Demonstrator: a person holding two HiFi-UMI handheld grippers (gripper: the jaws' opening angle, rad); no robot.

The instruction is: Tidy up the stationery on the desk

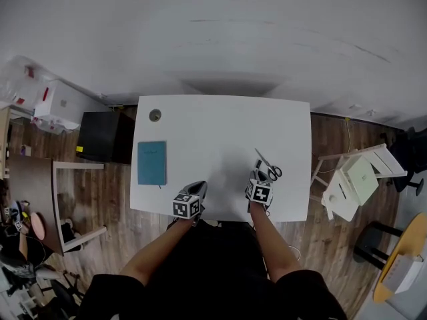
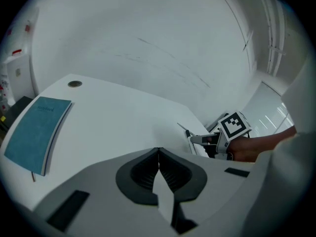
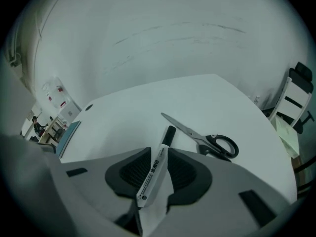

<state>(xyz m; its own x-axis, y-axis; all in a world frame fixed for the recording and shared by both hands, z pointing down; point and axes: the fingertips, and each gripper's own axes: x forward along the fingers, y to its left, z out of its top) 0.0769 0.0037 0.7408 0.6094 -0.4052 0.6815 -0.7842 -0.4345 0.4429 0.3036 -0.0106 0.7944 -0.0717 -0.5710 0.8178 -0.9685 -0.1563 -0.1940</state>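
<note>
A: Closest to the lens, what fills the bottom of the head view?

B: Two forearms (image 1: 163, 245) reaching out from a dark top. Each one ends in tongs at the near edge of the white counter (image 1: 220, 122).

A: What is the biggest thing on that counter?

B: A teal notebook (image 1: 151, 163). It lies closed and flat on the left side, beyond and to the left of the left tongs (image 2: 158, 153), and well apart from both pairs.

A: How do the left tongs stand?

B: Pressed together, pad against pad. They hang over the near part of the counter, with the notebook off to their left.

A: Next in size?

B: The scissors (image 3: 210, 141). They lie flat and closed on the right part of the counter. The black handles are nearer the person, and the blades point away and to the left. They sit just beside the tips of the right tongs (image 3: 159, 157), on their right.

A: Are the right tongs gripping anything?

B: Yes, they are clamped on a white marker (image 3: 155, 172) with a black cap. The barrel runs back between the pads. The cap sticks out past the tips, close to the scissor blades. I can't tell whether the cap touches the counter.

A: Anything smaller?

B: A small round cable hole (image 1: 155, 115) near the far left corner, beyond the notebook.
</note>
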